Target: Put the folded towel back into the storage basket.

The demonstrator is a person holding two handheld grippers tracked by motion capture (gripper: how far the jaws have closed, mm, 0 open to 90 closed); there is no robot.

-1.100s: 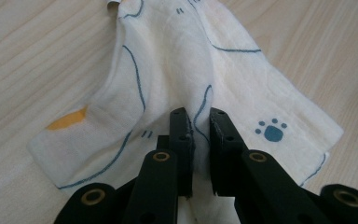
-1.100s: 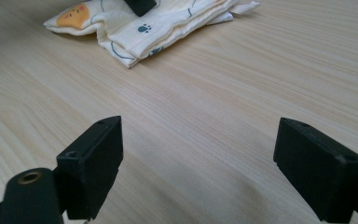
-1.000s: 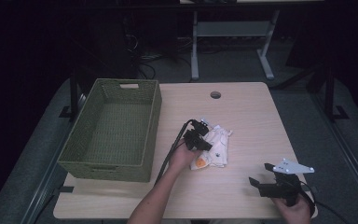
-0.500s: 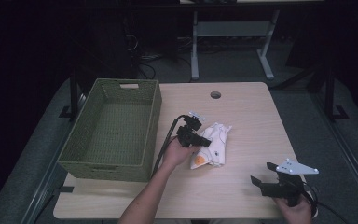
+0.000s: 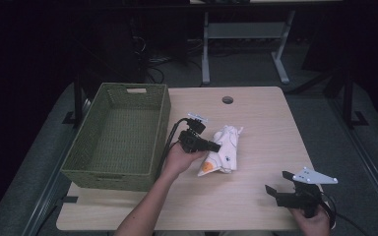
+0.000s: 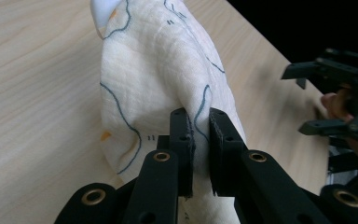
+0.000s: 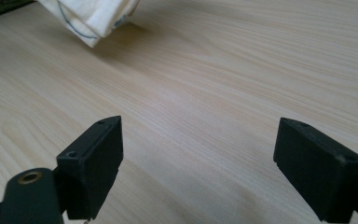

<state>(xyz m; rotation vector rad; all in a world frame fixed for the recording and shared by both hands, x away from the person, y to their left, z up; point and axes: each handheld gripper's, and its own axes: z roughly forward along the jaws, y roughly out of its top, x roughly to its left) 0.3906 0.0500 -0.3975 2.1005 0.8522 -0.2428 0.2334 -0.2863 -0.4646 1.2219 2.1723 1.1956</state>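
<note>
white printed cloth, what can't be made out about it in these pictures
- White printed muslin cloth: in the left gripper view its lower part is hidden behind the shut left tool, and its top is cut off by the edge.
- In the right gripper view, just a corner shows at the top edge.
- In the high view its print is too small to read.

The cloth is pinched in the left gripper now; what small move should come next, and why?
Probably lift the cloth a little higher, then carry it toward the basket. The left gripper is shut on a fold of it, but part of the cloth seems to rest on the table. The basket is open and close beside that hand. The right gripper is open and apart from the cloth.
</note>
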